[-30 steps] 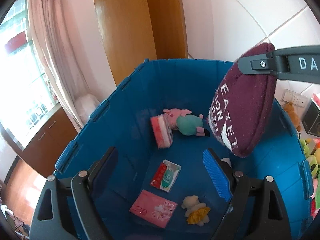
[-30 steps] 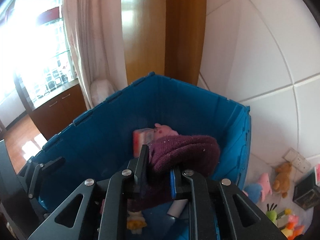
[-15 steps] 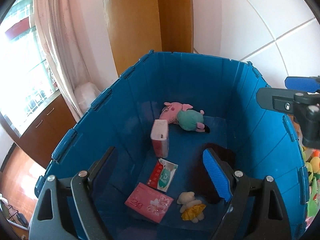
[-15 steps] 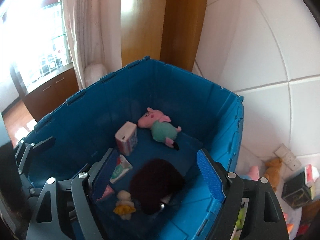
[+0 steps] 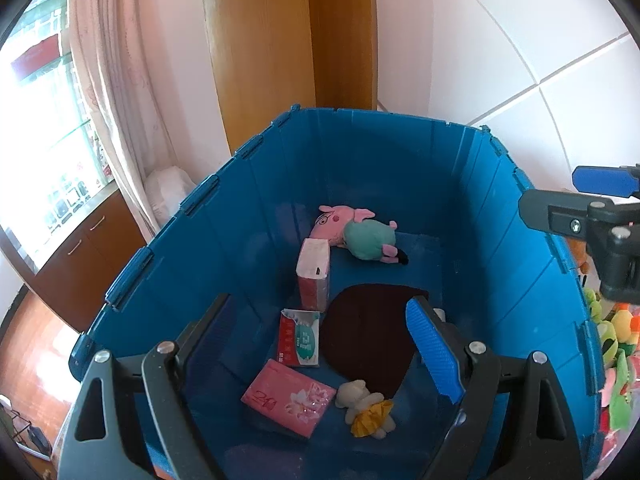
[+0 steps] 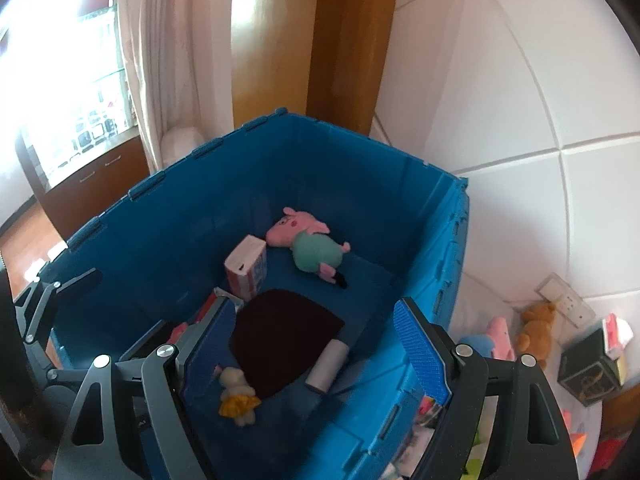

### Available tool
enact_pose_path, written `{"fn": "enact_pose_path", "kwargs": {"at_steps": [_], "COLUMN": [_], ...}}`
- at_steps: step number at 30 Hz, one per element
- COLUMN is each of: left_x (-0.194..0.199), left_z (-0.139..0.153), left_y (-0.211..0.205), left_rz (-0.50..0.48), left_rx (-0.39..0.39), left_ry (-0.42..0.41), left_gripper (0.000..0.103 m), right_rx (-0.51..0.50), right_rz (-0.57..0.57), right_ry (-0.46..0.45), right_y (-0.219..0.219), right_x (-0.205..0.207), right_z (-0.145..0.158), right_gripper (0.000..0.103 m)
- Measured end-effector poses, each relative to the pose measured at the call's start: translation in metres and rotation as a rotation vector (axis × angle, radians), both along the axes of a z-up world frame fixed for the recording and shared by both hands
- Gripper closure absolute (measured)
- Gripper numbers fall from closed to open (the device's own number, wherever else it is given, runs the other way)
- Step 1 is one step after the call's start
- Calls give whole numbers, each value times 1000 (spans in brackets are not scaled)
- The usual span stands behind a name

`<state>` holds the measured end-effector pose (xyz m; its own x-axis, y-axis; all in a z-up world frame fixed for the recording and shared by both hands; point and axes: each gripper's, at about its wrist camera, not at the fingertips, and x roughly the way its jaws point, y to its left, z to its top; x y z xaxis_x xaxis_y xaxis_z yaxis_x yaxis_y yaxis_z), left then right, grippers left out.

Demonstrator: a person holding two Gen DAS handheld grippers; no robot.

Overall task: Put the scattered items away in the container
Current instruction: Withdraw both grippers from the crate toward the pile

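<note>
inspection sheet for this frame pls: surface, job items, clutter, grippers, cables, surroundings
Surface: white floor beside the bin.
Job's things: blue bin holds maroon beanie, pig plush, tissue box, wipes pack, pink tissue pack, small doll, white roll.
Clutter: outside the bin, brown bear, pink-blue plush, black box.
Grippers: left gripper open, empty; right gripper open, empty, both above the bin.
Cables: nothing seen.
Surroundings: curtain, wooden panel, tiled wall, wall socket.
</note>
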<state>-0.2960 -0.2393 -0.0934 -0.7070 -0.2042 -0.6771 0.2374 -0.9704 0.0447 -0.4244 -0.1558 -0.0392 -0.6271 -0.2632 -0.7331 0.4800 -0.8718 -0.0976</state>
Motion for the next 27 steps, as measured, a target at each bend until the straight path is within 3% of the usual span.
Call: {"fn": "enact_pose_path", "kwargs": {"at_steps": [8, 11, 13, 15, 21, 27], "left_x": [35, 52, 66, 78, 105, 129], "left_z": [15, 22, 28, 32, 33, 33], "left_y": [22, 31, 37, 44, 68, 93], "left_rz": [-14, -19, -20, -23, -13, -46], "left_rx": [-24, -23, -18, -17, -40, -5], "left_ry": [79, 120, 158, 178, 143, 141], "left_gripper": [15, 6, 1, 1, 1, 1], "right_rx": [-22, -74, -105, -127, -180, -199], "right_rz": [-11, -15, -10, -14, -41, -79], "right_ry": [93, 127, 149, 168, 202, 198], "right_y": [37, 61, 76, 94, 141, 182], "right_x": [37, 59, 74, 91, 132, 153], "right_z": [18, 28, 35, 41, 52, 46], "right_gripper": [16, 16, 12, 0, 0, 0]}}
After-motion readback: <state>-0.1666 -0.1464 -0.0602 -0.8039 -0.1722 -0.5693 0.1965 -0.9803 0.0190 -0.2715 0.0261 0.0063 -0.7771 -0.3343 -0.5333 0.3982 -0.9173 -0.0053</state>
